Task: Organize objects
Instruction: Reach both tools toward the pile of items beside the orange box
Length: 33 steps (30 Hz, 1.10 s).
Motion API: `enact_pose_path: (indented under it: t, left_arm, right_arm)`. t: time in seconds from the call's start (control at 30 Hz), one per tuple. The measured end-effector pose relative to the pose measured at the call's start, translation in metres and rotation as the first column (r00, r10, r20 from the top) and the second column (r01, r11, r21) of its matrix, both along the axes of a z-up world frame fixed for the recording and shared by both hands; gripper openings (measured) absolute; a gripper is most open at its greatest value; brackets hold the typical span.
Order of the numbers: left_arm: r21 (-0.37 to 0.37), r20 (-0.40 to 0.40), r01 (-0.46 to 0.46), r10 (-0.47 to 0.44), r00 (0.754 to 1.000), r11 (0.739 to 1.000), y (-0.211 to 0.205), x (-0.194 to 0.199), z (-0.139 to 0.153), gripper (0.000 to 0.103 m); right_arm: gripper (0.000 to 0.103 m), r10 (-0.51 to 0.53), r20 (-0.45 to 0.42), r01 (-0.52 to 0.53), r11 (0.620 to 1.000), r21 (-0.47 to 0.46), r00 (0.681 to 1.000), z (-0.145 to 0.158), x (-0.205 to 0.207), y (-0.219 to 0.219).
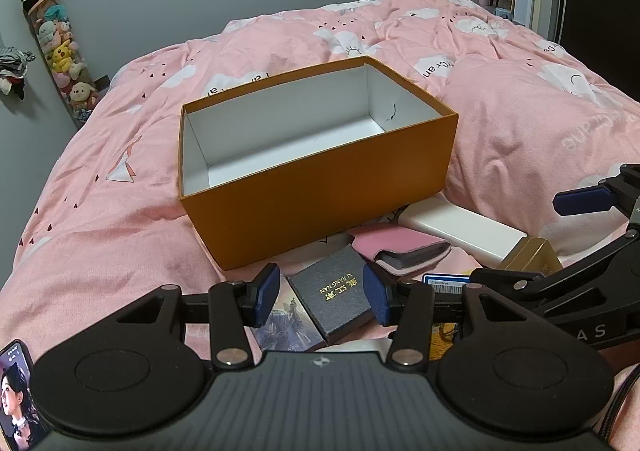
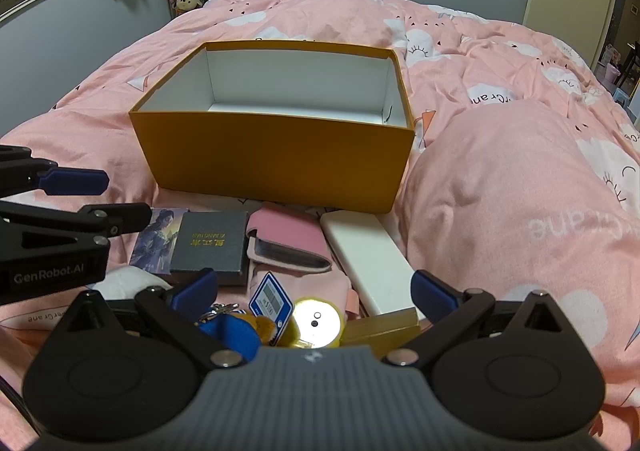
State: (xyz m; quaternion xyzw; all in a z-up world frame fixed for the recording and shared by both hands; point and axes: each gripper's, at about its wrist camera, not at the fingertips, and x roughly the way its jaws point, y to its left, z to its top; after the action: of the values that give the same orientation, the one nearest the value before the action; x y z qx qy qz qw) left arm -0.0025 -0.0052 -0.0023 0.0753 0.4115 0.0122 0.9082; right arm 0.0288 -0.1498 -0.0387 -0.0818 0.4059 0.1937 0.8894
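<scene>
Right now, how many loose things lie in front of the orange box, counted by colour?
Pink: 1, the wallet
White: 1, the long box
Dark grey: 1, the small box
Gold: 1, the gold box
Blue: 3, the picture card, the tag, the plush keyring
Yellow: 1, the round piece
Total: 8
</scene>
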Motion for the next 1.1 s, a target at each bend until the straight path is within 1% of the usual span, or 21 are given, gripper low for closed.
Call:
enact_pose_path:
  t: [0.37, 0.47, 0.6, 0.63, 0.7, 0.73, 0.77, 0.87, 0.93, 1.0, 1.07, 1.1]
  left_arm:
    - [-0.006, -0.003, 0.018, -0.018, 1.0, 1.0, -0.003, 0.0, -0.001, 0.057]
    - [-0.035, -0.009, 0.025, -0.025, 1.0, 0.999, -0.001, 0.0, -0.002, 0.052]
    - [-0.069, -0.021, 0.036, -0.038, 0.999, 0.997, 0.003, 0.002, -0.001, 0.045]
    - [-0.081, -0.025, 0.045, -0.047, 0.999, 0.996, 0.003, 0.004, -0.001, 0.044]
    - [-0.109, -0.034, 0.062, -0.066, 0.997, 0.992, 0.004, 0.008, 0.0, 0.042]
    - [-0.12, -0.039, 0.072, -0.077, 0.996, 0.99, 0.004, 0.01, 0.001, 0.041]
    - [-0.125, -0.042, 0.083, -0.088, 0.995, 0.989, 0.003, 0.013, 0.002, 0.04]
    - [-0.141, -0.046, 0.115, -0.123, 0.991, 0.983, -0.003, 0.019, 0.003, 0.04]
    - [-0.15, -0.055, 0.136, -0.146, 0.988, 0.979, -0.008, 0.022, 0.002, 0.04]
    - [-0.15, -0.061, 0.159, -0.17, 0.984, 0.976, -0.014, 0.024, 0.0, 0.04]
    - [-0.148, -0.075, 0.181, -0.194, 0.978, 0.972, -0.02, 0.026, -0.003, 0.04]
    - [-0.146, -0.082, 0.188, -0.201, 0.976, 0.971, -0.021, 0.028, -0.005, 0.04]
  right_arm:
    - [0.102, 0.002, -0.004, -0.002, 1.0, 0.0, 1.0, -0.002, -0.001, 0.0]
    - [0.102, -0.014, -0.01, 0.014, 1.0, 0.007, 1.0, -0.001, 0.0, -0.003]
    - [0.102, -0.065, -0.055, 0.067, 0.998, 0.021, 0.996, 0.0, 0.009, -0.018]
    - [0.101, -0.07, -0.06, 0.071, 0.997, 0.018, 0.996, 0.0, 0.011, -0.022]
    - [0.089, -0.059, -0.074, 0.06, 0.998, 0.005, 0.995, 0.001, 0.016, -0.028]
    - [0.079, -0.052, -0.087, 0.052, 0.999, -0.006, 0.995, 0.001, 0.019, -0.03]
    - [0.071, -0.046, -0.102, 0.044, 0.999, -0.018, 0.994, 0.0, 0.023, -0.032]
    - [0.063, -0.018, -0.151, 0.009, 0.998, -0.059, 0.988, -0.008, 0.029, -0.037]
    - [0.063, -0.003, -0.183, -0.012, 0.997, -0.078, 0.983, -0.015, 0.03, -0.04]
    - [0.065, 0.016, -0.217, -0.034, 0.996, -0.081, 0.976, -0.022, 0.03, -0.042]
    - [0.074, 0.016, -0.243, -0.037, 0.996, -0.082, 0.97, -0.027, 0.029, -0.043]
    - [0.074, 0.012, -0.256, -0.034, 0.996, -0.081, 0.967, -0.031, 0.03, -0.044]
